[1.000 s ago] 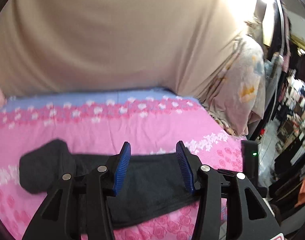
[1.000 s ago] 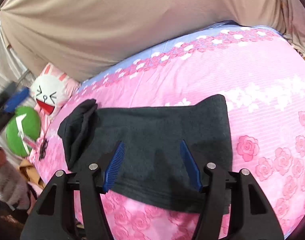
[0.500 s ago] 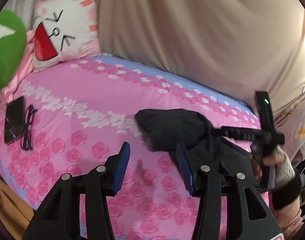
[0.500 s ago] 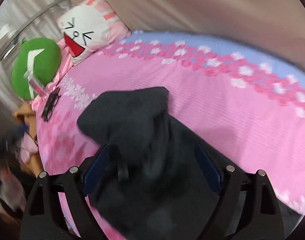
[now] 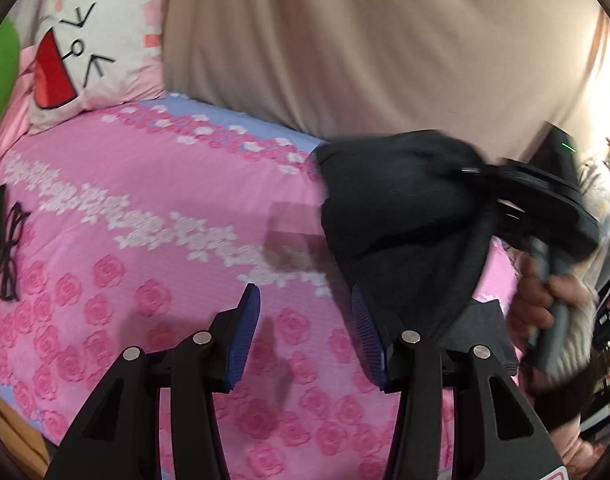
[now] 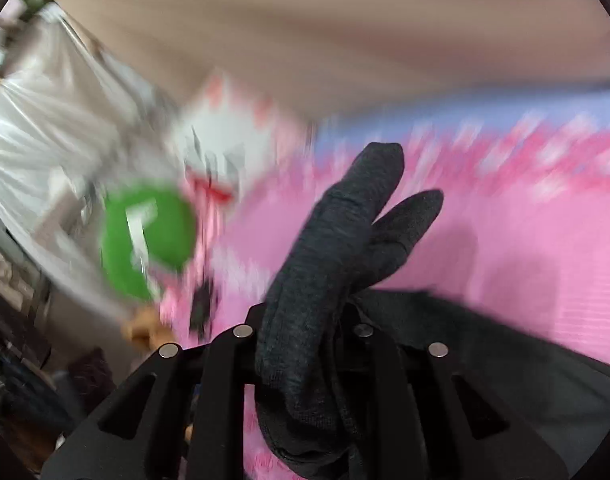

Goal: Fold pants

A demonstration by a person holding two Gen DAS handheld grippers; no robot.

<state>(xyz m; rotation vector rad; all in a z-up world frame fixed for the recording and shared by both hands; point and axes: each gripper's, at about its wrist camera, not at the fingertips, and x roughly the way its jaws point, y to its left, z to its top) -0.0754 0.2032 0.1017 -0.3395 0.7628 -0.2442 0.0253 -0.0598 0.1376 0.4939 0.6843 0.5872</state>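
Note:
The dark grey pants (image 5: 401, 216) hang bunched from my right gripper (image 5: 501, 196), lifted off the pink floral bed (image 5: 153, 240) at the right of the left wrist view. In the right wrist view the pants (image 6: 329, 264) are clamped between the shut jaws, and the cloth hides the fingertips of the right gripper (image 6: 301, 344). My left gripper (image 5: 305, 332) is open and empty, low over the bed just left of the hanging pants.
A white cat-face pillow (image 5: 93, 44) and a green cushion (image 6: 145, 236) lie at the head of the bed. Black glasses (image 5: 9, 256) lie at the left edge. A beige curtain (image 5: 365, 40) hangs behind the bed. The right wrist view is motion-blurred.
My right gripper closed on the pants and lifted them off the bed. The left gripper swung left towards the pillow end and stayed open.

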